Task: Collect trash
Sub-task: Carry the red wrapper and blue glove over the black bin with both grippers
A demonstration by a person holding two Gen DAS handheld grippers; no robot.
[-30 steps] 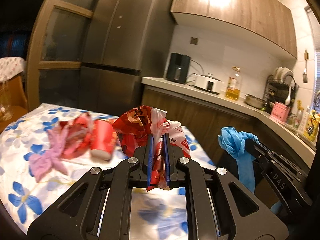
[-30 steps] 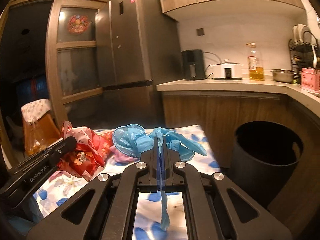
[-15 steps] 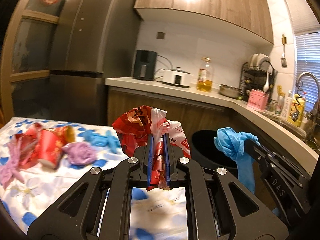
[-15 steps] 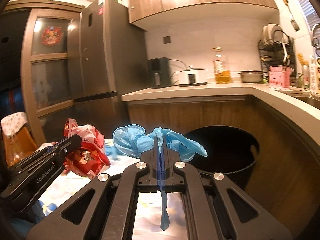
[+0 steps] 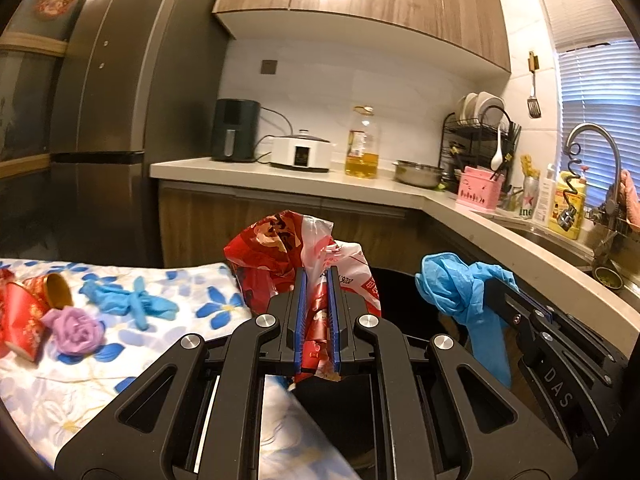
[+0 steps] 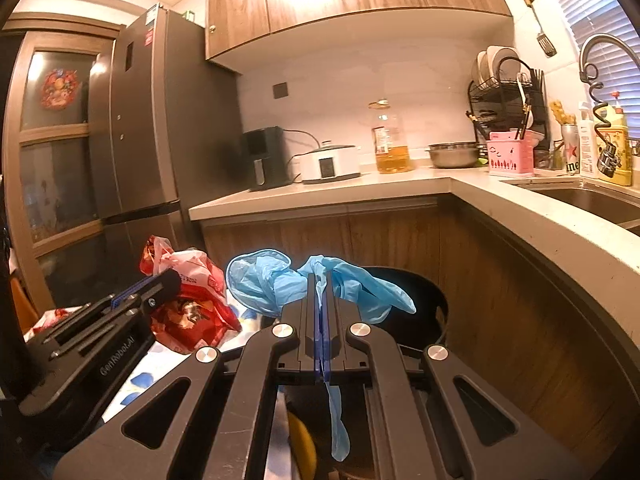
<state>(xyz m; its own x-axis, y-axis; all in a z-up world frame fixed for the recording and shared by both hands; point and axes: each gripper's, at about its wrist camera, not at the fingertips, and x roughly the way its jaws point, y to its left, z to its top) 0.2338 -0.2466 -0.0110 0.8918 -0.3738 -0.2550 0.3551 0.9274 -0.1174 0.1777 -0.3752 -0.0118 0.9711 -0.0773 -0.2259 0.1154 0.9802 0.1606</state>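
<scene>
My left gripper (image 5: 317,280) is shut on a crumpled red and white plastic bag (image 5: 280,256), held past the table's right edge over the black trash bin (image 5: 404,292). My right gripper (image 6: 321,280) is shut on a blue glove (image 6: 272,280) and holds it above the bin's opening (image 6: 416,312). The glove (image 5: 460,292) and right gripper (image 5: 500,286) show at the right of the left wrist view. The bag (image 6: 188,300) and left gripper (image 6: 168,280) show at the left of the right wrist view.
On the floral tablecloth (image 5: 192,312) lie another blue glove (image 5: 128,300), a purple wad (image 5: 76,330) and a red cup (image 5: 24,316). A wooden counter (image 6: 520,208) wraps behind and right of the bin, with appliances, an oil bottle and a sink.
Both grippers have swung right, away from the table, carrying the bag and the glove until the bin lies under them. Both grips stay shut.
</scene>
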